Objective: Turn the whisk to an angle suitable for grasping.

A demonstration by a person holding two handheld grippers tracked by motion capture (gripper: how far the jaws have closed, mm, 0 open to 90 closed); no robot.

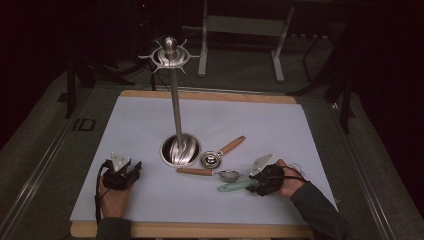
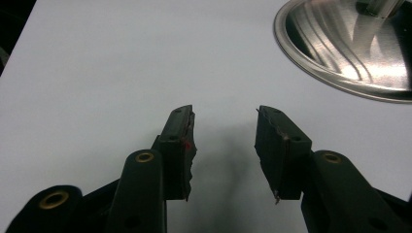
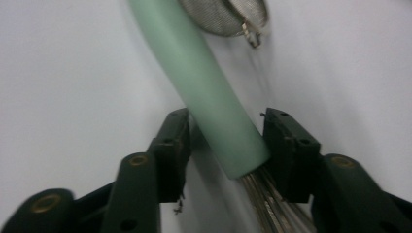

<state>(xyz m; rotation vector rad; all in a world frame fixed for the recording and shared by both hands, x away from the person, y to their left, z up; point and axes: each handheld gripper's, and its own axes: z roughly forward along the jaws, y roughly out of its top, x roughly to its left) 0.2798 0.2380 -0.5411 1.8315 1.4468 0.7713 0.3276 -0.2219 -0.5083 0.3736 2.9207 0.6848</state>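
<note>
On white mat (image 1: 150,130), listed left to right: left gripper (image 1: 134,169), jaws apart, nothing held; steel stand (image 1: 176,115); measuring cup (image 1: 212,159); strainer (image 1: 229,175); green-handled whisk (image 3: 209,92), handle set between right gripper (image 3: 226,141) jaws, seemingly not yet clamped.

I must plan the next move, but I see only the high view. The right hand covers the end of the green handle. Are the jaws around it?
Observer: Yes. In the right gripper view the right gripper has one jaw on each side of the green handle, with a gap at the left jaw.
Operator: What comes out of the handle's end?
Observer: Thin metal wires, running back between the jaws.
Operator: And the left gripper?
Observer: The left gripper is open with nothing between its jaws, above the white sheet, near the stand's round base.
</note>
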